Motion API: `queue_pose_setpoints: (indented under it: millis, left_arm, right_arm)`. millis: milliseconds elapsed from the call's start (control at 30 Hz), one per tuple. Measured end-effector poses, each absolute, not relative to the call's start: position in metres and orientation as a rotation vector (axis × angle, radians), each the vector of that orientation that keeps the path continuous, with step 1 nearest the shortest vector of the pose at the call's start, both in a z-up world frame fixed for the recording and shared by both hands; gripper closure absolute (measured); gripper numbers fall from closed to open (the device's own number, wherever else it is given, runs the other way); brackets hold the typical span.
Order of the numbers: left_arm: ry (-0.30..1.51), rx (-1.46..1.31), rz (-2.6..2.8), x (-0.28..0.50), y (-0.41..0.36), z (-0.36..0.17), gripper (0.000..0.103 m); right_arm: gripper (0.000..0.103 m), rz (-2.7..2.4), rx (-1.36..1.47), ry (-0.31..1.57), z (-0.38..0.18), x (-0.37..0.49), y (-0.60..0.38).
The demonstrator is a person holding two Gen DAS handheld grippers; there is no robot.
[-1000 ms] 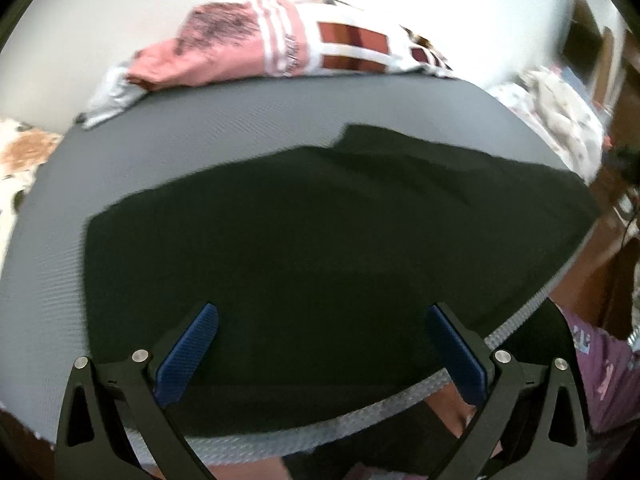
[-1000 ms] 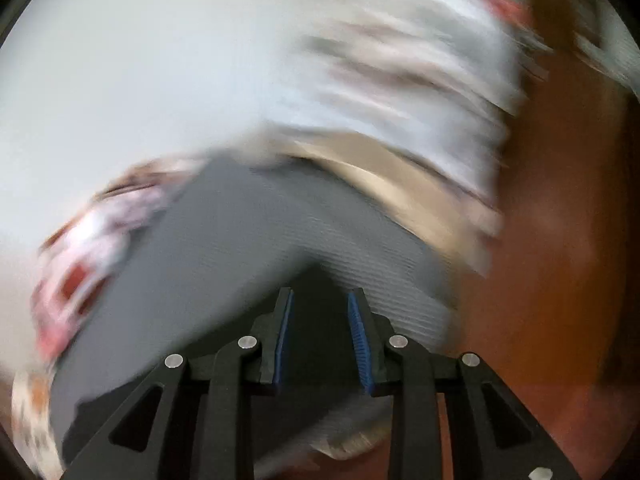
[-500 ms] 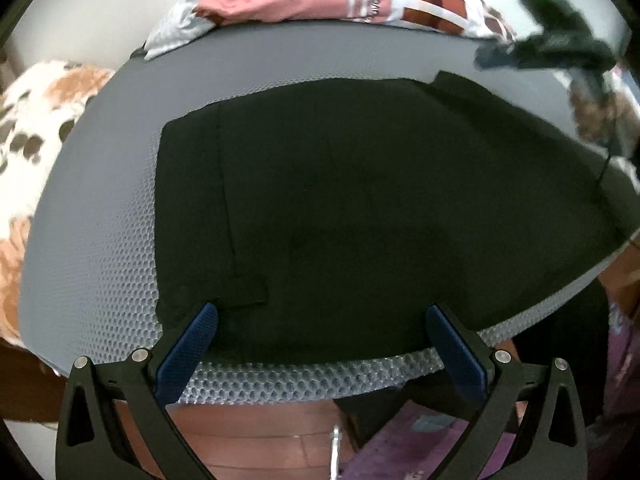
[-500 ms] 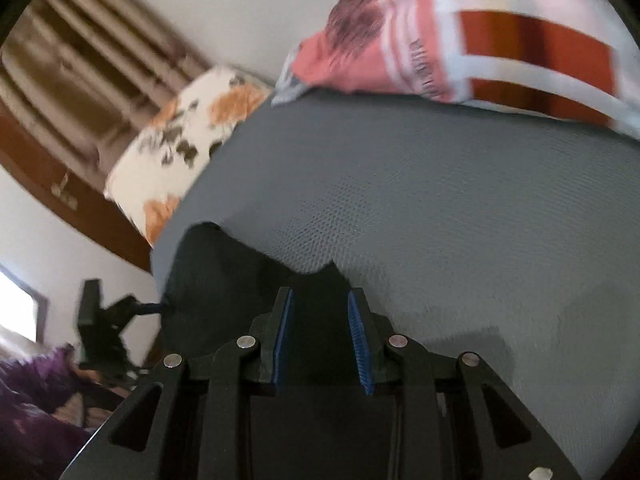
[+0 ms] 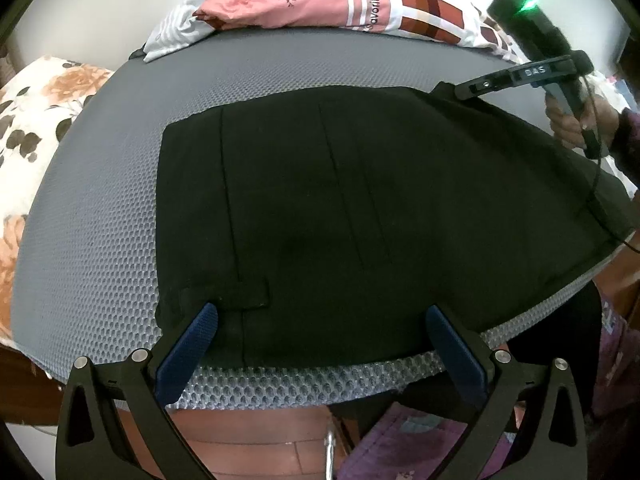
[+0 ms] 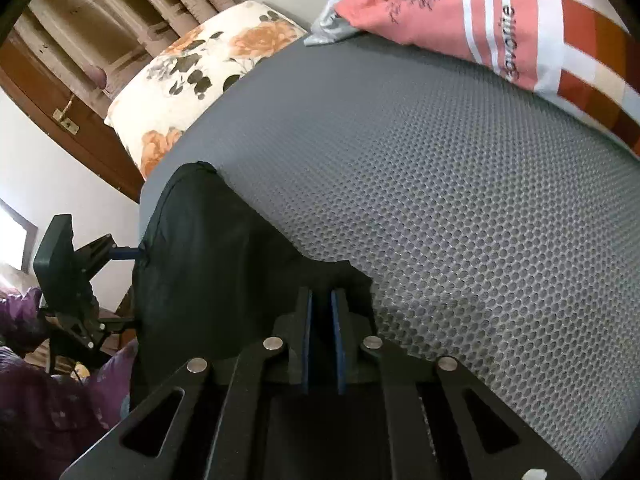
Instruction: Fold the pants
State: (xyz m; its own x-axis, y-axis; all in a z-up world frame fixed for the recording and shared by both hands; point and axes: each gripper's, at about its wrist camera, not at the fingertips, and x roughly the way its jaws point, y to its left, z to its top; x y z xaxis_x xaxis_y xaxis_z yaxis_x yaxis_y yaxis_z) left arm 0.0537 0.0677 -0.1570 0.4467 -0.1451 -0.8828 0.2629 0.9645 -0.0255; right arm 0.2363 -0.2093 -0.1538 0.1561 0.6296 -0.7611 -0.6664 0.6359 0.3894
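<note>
My two tongs, black frames with blue pads

My left gripper (image 5: 320, 334) had matte black arms with triangular cut-outs, silver round screws and ribbed blue pads (image 5: 188, 350). At the upper right of that frame my right hand (image 5: 572, 120) showed bare skin and a dark purple sleeve, beside a black handle lit by a green lamp, a thin black cable trailing below.

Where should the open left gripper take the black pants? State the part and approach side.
Take the near-left corner of the black pants, from the mat's front edge. That hem lies flat by the open left gripper; the right gripper already pinches the far edge.
</note>
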Motion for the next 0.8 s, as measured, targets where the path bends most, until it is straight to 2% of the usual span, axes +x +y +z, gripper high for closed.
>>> queue_pose_setpoints:
  millis: [200,267,433,600,700,733,800]
  left_arm:
    - [1.065,0.094,-0.271,0.053,0.074,-0.157,0.0]
    - [1.064,0.091,-0.267,0.053,0.075,-0.158,0.0]
    - [1.078,0.069,-0.248,0.054,0.077,-0.159,0.0]
    - [1.086,0.08,-0.237,0.052,0.078,-0.16,0.0]
    - [1.081,0.066,-0.24,0.053,0.079,-0.158,0.0]
    - [1.082,0.065,-0.239,0.053,0.079,-0.158,0.0]
    - [1.085,0.077,-0.236,0.053,0.077,-0.159,0.0]
  right_arm:
    - [0.091,0.908,-0.017,1.086,-0.159,0.251,-0.19]
    - [0.097,0.861,-0.057,1.063,-0.157,0.247,-0.184]
    - [0.101,0.68,-0.209,0.956,-0.151,0.228,-0.171]
    - [0.103,0.571,-0.005,0.992,-0.162,0.249,-0.2]
    - [0.103,0.624,0.231,0.904,-0.145,0.239,-0.23]
    - [0.095,0.644,0.305,0.894,-0.14,0.237,-0.239]
    - [0.095,0.663,0.386,0.881,-0.131,0.231,-0.246]
